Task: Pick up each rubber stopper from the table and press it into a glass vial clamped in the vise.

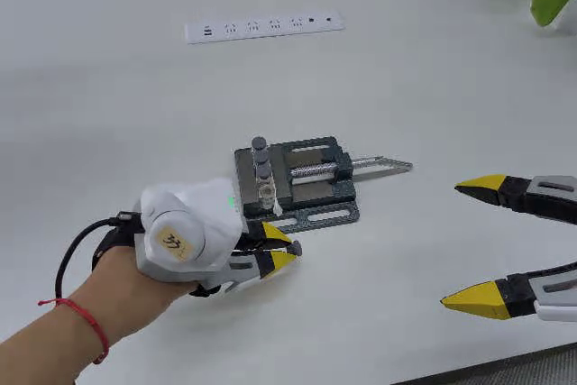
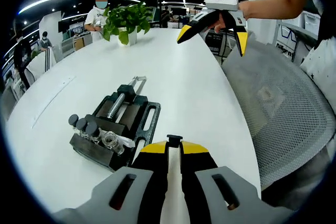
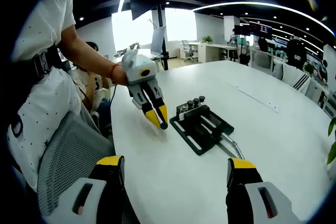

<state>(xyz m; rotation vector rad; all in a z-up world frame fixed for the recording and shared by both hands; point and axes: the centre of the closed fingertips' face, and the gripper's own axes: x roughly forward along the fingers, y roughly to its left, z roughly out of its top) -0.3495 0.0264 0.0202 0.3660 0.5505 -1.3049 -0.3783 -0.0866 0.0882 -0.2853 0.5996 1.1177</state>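
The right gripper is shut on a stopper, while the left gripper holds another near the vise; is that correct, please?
Not quite: the right gripper is open and empty, jaws wide apart, as the right gripper view shows. The left gripper does hold a stopper near the vise.

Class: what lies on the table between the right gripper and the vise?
Only bare table lies between the right gripper and the vise, seen in the head view and right gripper view.
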